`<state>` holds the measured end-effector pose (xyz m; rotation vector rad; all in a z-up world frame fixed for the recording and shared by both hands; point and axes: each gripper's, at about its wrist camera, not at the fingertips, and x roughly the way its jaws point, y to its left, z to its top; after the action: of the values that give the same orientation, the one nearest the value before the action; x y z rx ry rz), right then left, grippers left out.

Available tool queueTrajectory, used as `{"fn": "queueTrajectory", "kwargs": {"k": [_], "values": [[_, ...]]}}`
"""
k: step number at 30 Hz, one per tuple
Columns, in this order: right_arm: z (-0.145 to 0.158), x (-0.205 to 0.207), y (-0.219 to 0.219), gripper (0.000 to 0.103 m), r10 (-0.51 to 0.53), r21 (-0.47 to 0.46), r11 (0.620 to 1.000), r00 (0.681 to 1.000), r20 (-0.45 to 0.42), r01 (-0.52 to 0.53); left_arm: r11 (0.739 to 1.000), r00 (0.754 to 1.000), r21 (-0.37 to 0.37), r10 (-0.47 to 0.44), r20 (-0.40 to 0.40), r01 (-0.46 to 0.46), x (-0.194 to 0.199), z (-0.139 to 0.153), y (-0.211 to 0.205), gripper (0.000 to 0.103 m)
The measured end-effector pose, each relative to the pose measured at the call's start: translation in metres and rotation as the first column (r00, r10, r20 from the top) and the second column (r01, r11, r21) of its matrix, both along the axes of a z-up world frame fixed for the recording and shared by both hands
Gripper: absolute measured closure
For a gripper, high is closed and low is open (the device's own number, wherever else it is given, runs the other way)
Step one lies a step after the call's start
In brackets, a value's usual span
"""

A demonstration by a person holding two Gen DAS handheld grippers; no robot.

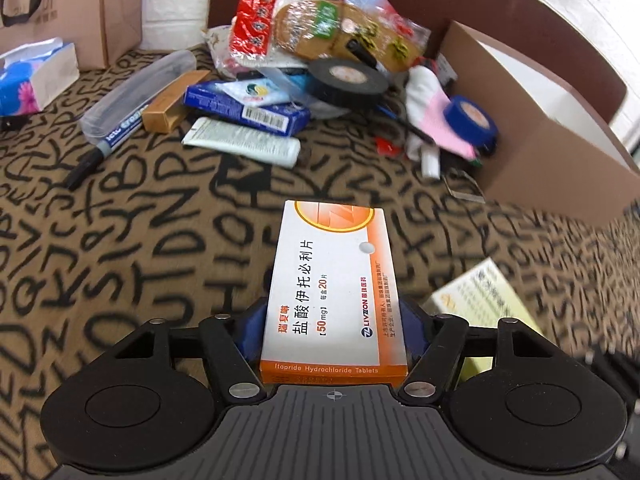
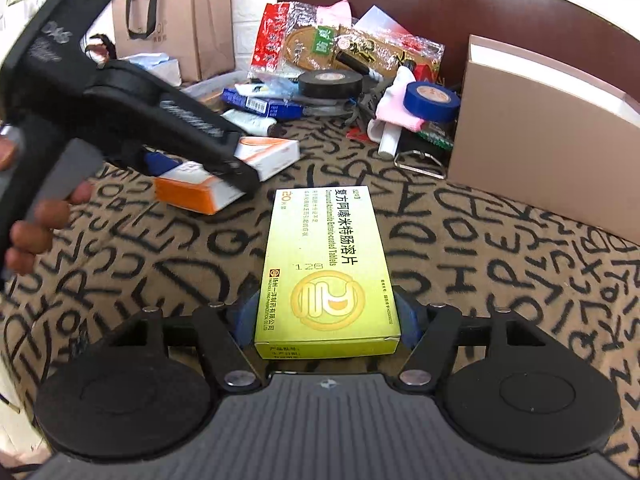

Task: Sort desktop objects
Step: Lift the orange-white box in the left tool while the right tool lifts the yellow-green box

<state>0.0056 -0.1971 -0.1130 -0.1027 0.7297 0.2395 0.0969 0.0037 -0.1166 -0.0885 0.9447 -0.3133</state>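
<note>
My left gripper [image 1: 334,320] is shut on a white and orange medicine box [image 1: 332,292], held above the lettered tablecloth. The same box [image 2: 224,176] and the left gripper [image 2: 200,148] show at the left of the right wrist view. My right gripper [image 2: 326,320] is shut on a yellow-green medicine box [image 2: 326,272], which also shows blurred in the left wrist view [image 1: 484,304]. Both boxes stick out forward between blue finger pads.
A heap of items lies at the back: black tape roll [image 1: 348,80], blue tape roll [image 1: 472,118], blue box [image 1: 248,108], white tube [image 1: 240,142], marker [image 1: 116,136], snack packets [image 1: 320,28]. A brown cardboard box [image 1: 532,136] stands right. A tissue pack [image 1: 32,76] lies left.
</note>
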Motion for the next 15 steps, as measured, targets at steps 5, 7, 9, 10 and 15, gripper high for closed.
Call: {"fn": "queueTrajectory", "kwargs": {"k": [5,7,9,10,15], "values": [[0.0,-0.005,-0.003,0.03,-0.004,-0.003,1.0,1.0,-0.004,0.004,0.999,1.0,0.023,0.023,0.016,-0.024,-0.002,0.0,-0.004,0.022],[0.001,-0.002,0.001,0.029,-0.009,-0.013,1.0,1.0,0.004,0.009,0.999,0.999,0.017,0.032,0.007,-0.032,0.002,-0.002,-0.006,0.02],[0.001,0.001,0.004,0.027,-0.005,-0.016,1.0,1.0,0.008,0.005,0.999,0.999,0.033,0.033,0.011,-0.033,0.005,-0.004,-0.008,0.02],[0.001,0.002,0.005,0.027,-0.003,-0.018,1.0,1.0,0.008,0.003,0.999,0.999,0.041,0.031,0.016,-0.032,0.005,-0.005,-0.009,0.02],[0.0,0.011,0.007,0.027,0.003,-0.03,1.0,1.0,0.005,-0.003,0.996,0.999,0.085,0.017,0.031,-0.019,0.007,-0.008,-0.014,0.023]]}}
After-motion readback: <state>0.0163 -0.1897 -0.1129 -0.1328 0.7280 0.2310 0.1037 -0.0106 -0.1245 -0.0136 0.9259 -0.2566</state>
